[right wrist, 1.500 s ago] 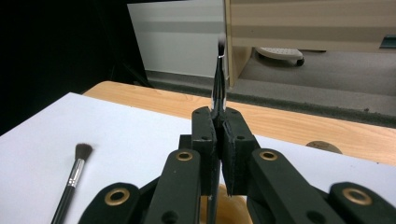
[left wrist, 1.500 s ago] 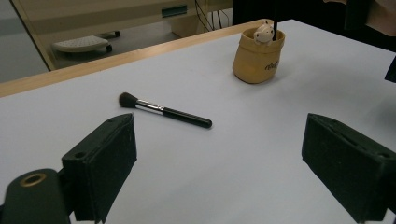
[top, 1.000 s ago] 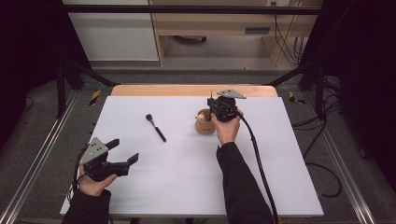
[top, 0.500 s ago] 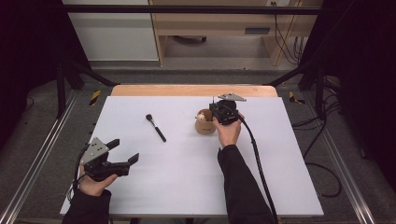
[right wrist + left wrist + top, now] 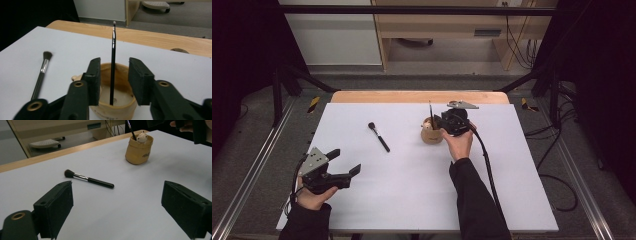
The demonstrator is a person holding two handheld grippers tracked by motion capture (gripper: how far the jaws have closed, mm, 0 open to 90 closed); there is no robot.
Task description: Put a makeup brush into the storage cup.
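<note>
Right gripper view: the thin black brush [image 5: 113, 62] stands upright in the tan pot [image 5: 117, 100], between the right gripper's [image 5: 114, 80] jaws. They have just been opening and stand released, clear of its handle.

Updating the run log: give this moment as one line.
right gripper: just opened, thin black brush released in tan pot | left gripper: open, idle

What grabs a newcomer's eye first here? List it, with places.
The tan cup right of the table's middle, with a thin black brush standing upright in it. The right gripper sits at it, its jaws just opened, apart from the handle. A makeup brush lies flat to the cup's left.
</note>
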